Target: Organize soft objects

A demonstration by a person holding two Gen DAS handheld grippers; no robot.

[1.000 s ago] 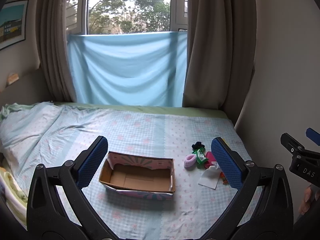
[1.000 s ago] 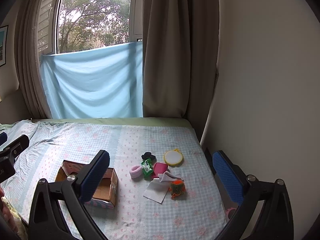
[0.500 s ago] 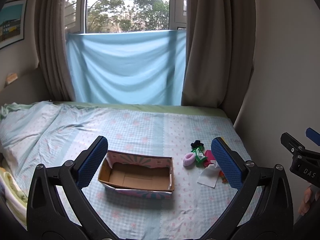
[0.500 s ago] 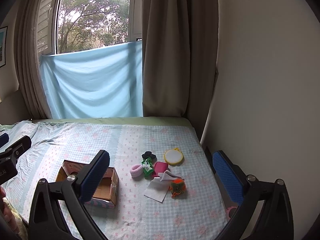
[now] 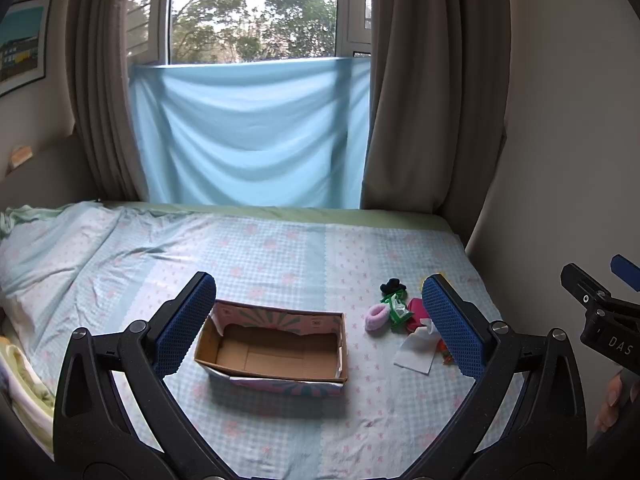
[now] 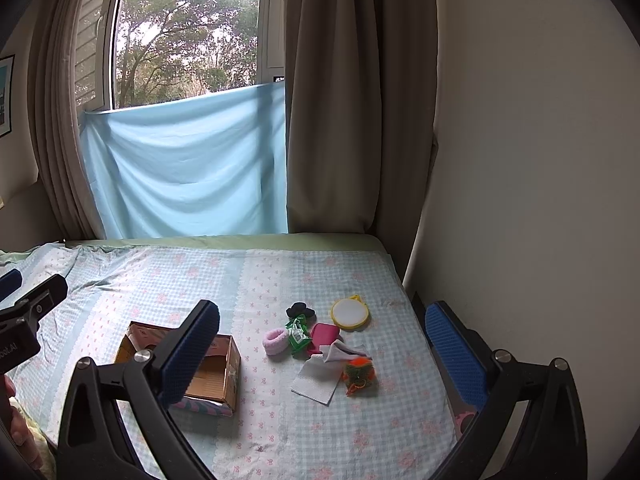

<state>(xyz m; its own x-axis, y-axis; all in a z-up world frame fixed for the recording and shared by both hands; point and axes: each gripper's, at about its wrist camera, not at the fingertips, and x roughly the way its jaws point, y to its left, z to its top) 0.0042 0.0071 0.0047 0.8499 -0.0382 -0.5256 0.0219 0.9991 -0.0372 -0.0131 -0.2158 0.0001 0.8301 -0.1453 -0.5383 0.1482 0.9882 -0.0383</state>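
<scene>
Daylight and trees show through the window [image 5: 252, 12], its lower half covered by a pale blue cloth [image 5: 252, 136] between brown curtains [image 6: 356, 96]. A framed picture [image 5: 22, 44] hangs on the left wall. The bed [image 5: 280, 248] wears a checked floral sheet.

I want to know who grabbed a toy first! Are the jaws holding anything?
Nothing yet. The left gripper and right gripper are both open, empty, above the bed.

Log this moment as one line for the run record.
phase: approach | left gripper: open, empty, above cardboard box | right gripper: open, empty | box: nothing inside | soft items: beside box, pink scrunchie nearest
</scene>
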